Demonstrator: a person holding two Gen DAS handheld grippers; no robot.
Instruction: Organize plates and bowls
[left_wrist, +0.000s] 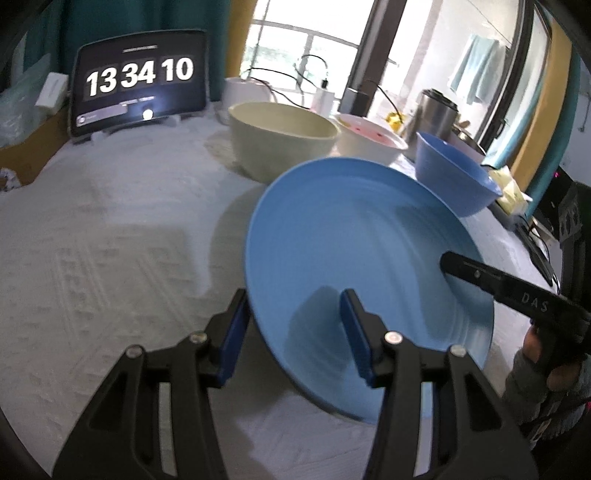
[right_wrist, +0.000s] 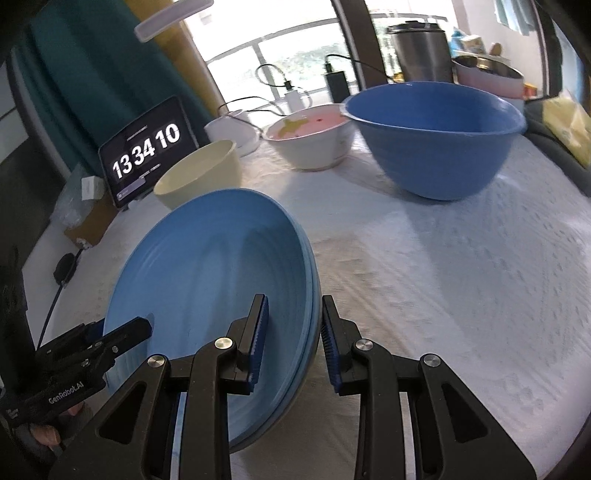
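A stack of light blue plates (left_wrist: 351, 236) (right_wrist: 207, 280) hangs tilted just above the white tablecloth (left_wrist: 110, 240), with its shadow beneath it. My left gripper (left_wrist: 295, 325) is shut on the stack's left rim, one pad under the rim and one inside the top plate. On the opposite rim my right gripper (right_wrist: 293, 332) is shut, its pads either side of the layered edges. Each gripper shows in the other's view: right gripper (left_wrist: 448, 264), left gripper (right_wrist: 144, 325). Behind stand a cream bowl (left_wrist: 280, 140) (right_wrist: 199, 173), a white bowl with a pink inside (left_wrist: 369, 138) (right_wrist: 310, 136) and a blue bowl (left_wrist: 454, 173) (right_wrist: 432, 140).
A tablet showing a clock (left_wrist: 140, 81) (right_wrist: 147, 151) leans at the table's back left. A steel tumbler (left_wrist: 436, 110) (right_wrist: 421, 51), chargers with cables (right_wrist: 291, 96) and a yellow pack (left_wrist: 509, 188) crowd the back and right edge. A gloved hand (left_wrist: 543, 365) holds the right gripper.
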